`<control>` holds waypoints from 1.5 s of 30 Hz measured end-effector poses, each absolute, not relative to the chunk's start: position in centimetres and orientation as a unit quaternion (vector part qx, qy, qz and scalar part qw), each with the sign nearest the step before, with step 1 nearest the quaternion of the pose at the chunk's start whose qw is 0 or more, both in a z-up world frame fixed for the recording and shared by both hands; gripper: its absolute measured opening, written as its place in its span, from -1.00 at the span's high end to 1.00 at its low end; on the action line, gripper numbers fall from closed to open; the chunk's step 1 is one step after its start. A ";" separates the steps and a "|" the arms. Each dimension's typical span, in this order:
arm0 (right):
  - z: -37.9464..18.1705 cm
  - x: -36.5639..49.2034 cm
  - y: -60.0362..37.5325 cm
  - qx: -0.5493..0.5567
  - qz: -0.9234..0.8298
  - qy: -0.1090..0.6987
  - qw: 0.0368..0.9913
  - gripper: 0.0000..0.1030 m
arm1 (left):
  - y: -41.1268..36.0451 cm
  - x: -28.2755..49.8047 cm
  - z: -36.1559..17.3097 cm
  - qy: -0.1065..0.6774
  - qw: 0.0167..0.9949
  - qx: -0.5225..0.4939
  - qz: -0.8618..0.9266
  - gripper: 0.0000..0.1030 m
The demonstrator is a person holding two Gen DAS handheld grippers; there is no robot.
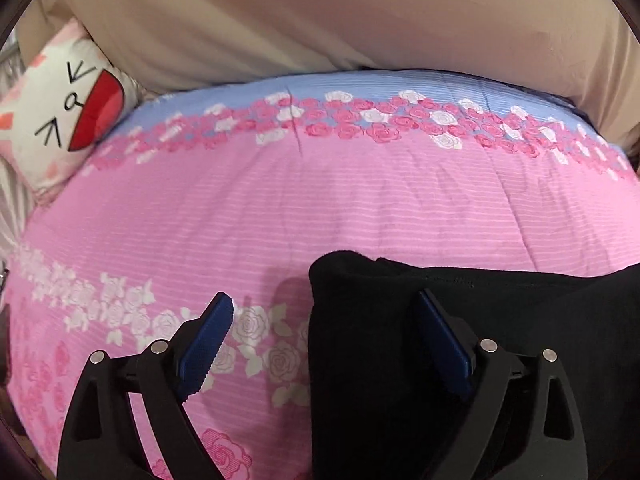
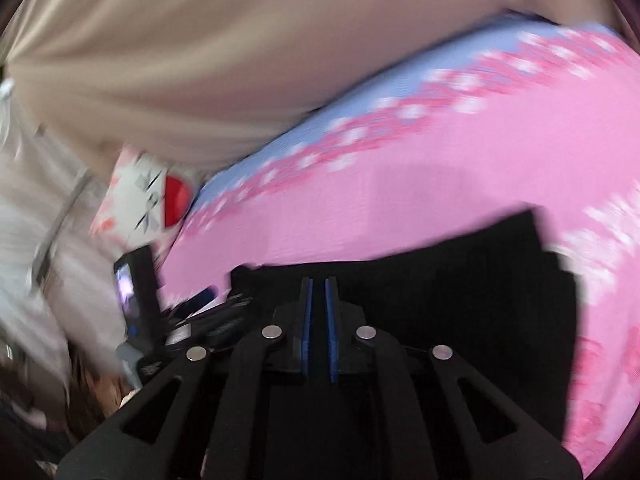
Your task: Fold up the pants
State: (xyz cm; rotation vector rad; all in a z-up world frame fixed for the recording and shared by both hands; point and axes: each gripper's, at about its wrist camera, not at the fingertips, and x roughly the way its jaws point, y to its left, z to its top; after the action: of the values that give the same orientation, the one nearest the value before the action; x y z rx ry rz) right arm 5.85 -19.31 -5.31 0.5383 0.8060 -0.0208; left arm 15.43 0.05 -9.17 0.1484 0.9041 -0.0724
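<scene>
**Black pants partly bundled on the bed, fold not yet finished**

The black pants (image 1: pixel 460 320) lie on a pink floral bedspread (image 1: pixel 280 200), and in the left wrist view they fill the area ahead of and beneath the right-hand finger, reaching off to the right. Their near left edge is a rounded, doubled-looking corner that ends between the two fingers. The left gripper (image 1: pixel 324 316) is spread wide: one blue pad hangs over bare bedspread, the other over the dark cloth, and nothing is pinched between them.

In the right wrist view, which is smeared by motion, the right gripper (image 2: pixel 319 292) has its blue pads drawn close with only a thin slit showing. The pants (image 2: pixel 460 280) spread ahead of and under these fingers as a broad dark shape. Whether a layer of cloth is caught in that slit I cannot tell; black on black hides it.

My judgement is that the task is midway. The cloth already appears gathered into a wide, compact slab rather than two loose legs, which suggests at least one fold is laid. A further fold and some smoothing probably remain. A cartoon-face pillow (image 1: pixel 60 112) sits far beyond the left finger, against beige fabric (image 1: pixel 320 12).
</scene>
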 end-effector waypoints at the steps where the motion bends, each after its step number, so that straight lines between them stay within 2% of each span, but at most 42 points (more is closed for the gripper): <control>1: -6.1 7.0 -19.3 0.261 -0.010 0.398 0.880 0.85 | 0.0 15.4 -9.1 0.434 0.897 0.075 -0.033 -0.80; 3: -8.4 9.1 -20.7 0.257 -0.054 0.426 0.866 0.92 | 0.2 15.5 -9.0 0.434 0.897 0.076 -0.029 -0.83; 5: -9.0 8.1 -23.7 0.278 -0.094 0.414 0.862 1.00 | 0.6 15.7 -9.1 0.440 0.895 0.065 -0.034 -0.85; 8: -7.0 5.1 -26.7 0.255 -0.191 0.388 0.865 1.00 | 0.8 15.6 -9.3 0.441 0.895 0.061 -0.038 -0.86; 9: -6.3 3.6 -27.6 0.267 -0.210 0.378 0.861 0.94 | 0.7 15.5 -9.3 0.441 0.895 0.060 -0.038 -0.86; 11: -4.7 1.5 -27.1 0.266 -0.198 0.357 0.873 0.89 | 0.5 15.4 -9.4 0.435 0.897 0.069 -0.031 -0.87; 14: -3.4 0.6 -22.5 0.201 -0.118 0.366 0.901 0.86 | 0.4 15.3 -9.3 0.432 0.899 0.074 -0.028 -0.87; 18: -6.0 -0.4 -20.8 0.154 -0.111 0.413 0.891 0.84 | 0.4 15.3 -9.3 0.434 0.898 0.072 -0.028 -0.87; 21: -7.4 -3.7 -24.5 0.239 -0.106 0.386 0.885 1.00 | 0.4 15.4 -9.2 0.435 0.897 0.074 -0.028 -0.87; 23: -6.3 -5.2 -25.2 0.253 -0.133 0.374 0.882 1.00 | 0.3 15.4 -9.2 0.435 0.897 0.076 -0.026 -0.87; 24: -5.6 -5.7 -25.0 0.243 -0.142 0.374 0.884 0.88 | 0.3 15.5 -9.3 0.435 0.897 0.075 -0.026 -0.88; 26: -4.5 -6.3 -23.6 0.216 -0.114 0.373 0.895 0.82 | 0.4 15.6 -9.3 0.438 0.896 0.071 -0.025 -0.90; 27: -4.7 -6.4 -23.1 0.205 -0.103 0.384 0.895 0.69 | 0.5 15.6 -9.4 0.440 0.895 0.066 -0.026 -0.90; 28: -5.7 -6.5 -23.2 0.186 -0.114 0.402 0.889 0.67 | 0.6 15.7 -9.4 0.442 0.894 0.063 -0.028 -0.90; 30: -6.6 -8.2 -24.9 0.235 -0.108 0.383 0.887 0.90 | 0.9 15.7 -9.3 0.448 0.892 0.052 -0.037 -0.90; 32: -6.2 -9.3 -25.5 0.272 -0.108 0.369 0.882 0.88 | 1.7 15.0 -8.0 0.437 0.897 0.043 -0.047 -0.86; 33: -5.4 -9.8 -25.1 0.261 -0.118 0.365 0.886 0.77 | 2.3 14.2 -7.1 0.429 0.902 0.043 -0.040 -0.81; 38: -2.0 -8.2 -20.3 0.191 -0.064 0.363 0.910 0.72 | 5.7 8.7 -2.2 0.370 0.927 0.048 -0.032 -0.85; 40: -1.3 -5.2 -17.7 0.161 -0.017 0.367 0.916 0.62 | 6.7 7.0 -1.6 0.358 0.932 0.055 -0.014 -0.85; 41: -1.3 -3.1 -15.9 0.137 0.008 0.372 0.918 0.53 | 7.1 6.3 -1.5 0.356 0.933 0.060 -0.001 -0.85; 44: -2.7 3.3 -11.4 0.084 0.060 0.400 0.911 -0.04 | 8.2 4.9 -1.7 0.362 0.929 0.068 0.026 -0.85; 45: -3.5 5.2 -10.5 0.076 0.067 0.411 0.906 -0.03 | 8.5 4.6 -1.8 0.364 0.929 0.068 0.029 -0.85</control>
State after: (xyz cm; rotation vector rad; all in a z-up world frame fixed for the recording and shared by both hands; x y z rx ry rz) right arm 5.15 -10.48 -3.52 0.1579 0.8498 0.1379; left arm 4.55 8.46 -1.81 0.1385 0.7455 0.0592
